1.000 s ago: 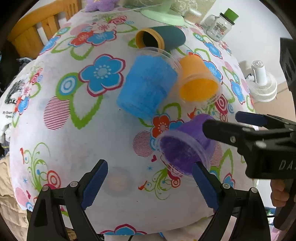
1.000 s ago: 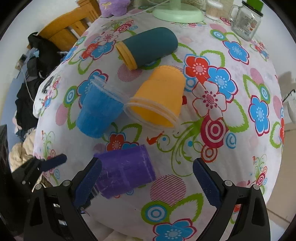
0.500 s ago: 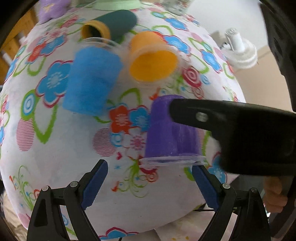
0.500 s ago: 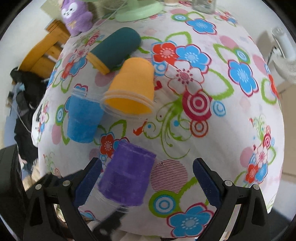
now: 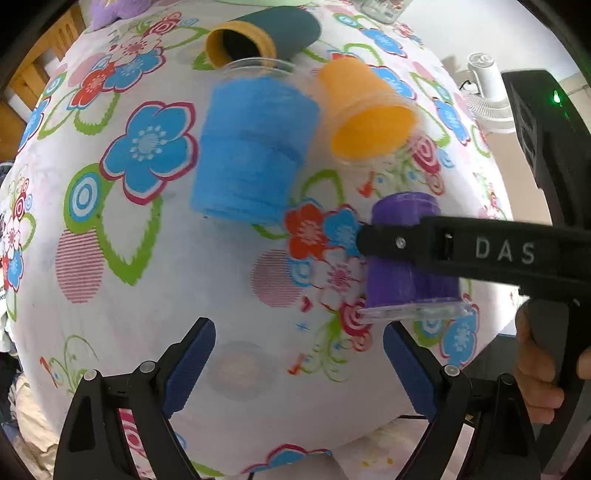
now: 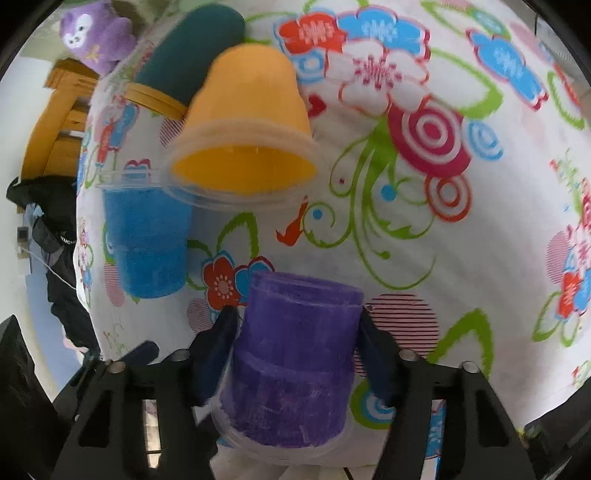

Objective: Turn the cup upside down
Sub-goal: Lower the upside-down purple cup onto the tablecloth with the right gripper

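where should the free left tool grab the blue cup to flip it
Grip the blue cup across its ribbed side wall near the middle, coming from its long sides. It lies on its side on the tablecloth, clear rim pointing away toward the green tube, so the wall is exposed while the thin rim would probably flex.

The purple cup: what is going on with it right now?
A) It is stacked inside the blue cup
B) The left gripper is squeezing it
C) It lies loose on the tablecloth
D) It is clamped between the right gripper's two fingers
D: the purple cup sits pinched between the right gripper's fingers, rim downward, while the left gripper stands open and holds nothing.
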Demonstrator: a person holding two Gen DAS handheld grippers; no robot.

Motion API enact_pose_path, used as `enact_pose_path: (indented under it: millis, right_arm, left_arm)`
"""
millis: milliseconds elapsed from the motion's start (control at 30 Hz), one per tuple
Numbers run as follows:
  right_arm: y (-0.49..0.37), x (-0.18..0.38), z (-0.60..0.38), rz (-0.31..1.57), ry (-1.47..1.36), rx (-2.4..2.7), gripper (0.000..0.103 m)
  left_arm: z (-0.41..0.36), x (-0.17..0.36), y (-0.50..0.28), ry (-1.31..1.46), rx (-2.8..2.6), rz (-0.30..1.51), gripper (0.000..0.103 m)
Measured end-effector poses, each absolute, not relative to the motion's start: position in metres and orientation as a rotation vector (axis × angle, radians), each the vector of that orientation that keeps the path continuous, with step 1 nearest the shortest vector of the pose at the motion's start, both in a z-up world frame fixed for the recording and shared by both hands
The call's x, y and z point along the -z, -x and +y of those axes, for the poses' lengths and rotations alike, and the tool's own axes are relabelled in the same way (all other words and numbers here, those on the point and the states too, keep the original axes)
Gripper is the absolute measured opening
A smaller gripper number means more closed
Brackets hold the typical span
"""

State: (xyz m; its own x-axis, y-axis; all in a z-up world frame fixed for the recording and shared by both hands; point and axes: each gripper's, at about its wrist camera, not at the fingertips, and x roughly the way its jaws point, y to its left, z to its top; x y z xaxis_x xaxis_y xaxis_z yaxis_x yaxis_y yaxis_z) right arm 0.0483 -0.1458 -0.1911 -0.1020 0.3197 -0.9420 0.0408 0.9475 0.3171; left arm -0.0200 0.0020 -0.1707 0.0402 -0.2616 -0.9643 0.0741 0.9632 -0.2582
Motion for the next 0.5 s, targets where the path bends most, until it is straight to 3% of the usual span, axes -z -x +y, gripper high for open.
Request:
enact_pose_path:
  millis: [200, 500]
  right_arm:
    - [-0.05, 0.177, -0.139, 1.616, -0.241, -0.255, 0.062]
    - [-0.047, 0.125, -0.149, 1.389, -0.153, -0.246, 0.062]
  left_arm:
    - [0.005, 0.172, 0.013, 0.117, 0.29, 1.524, 0.094]
    - [-0.007, 0.152, 0.004, 0.097, 0.278, 1.479, 0.094]
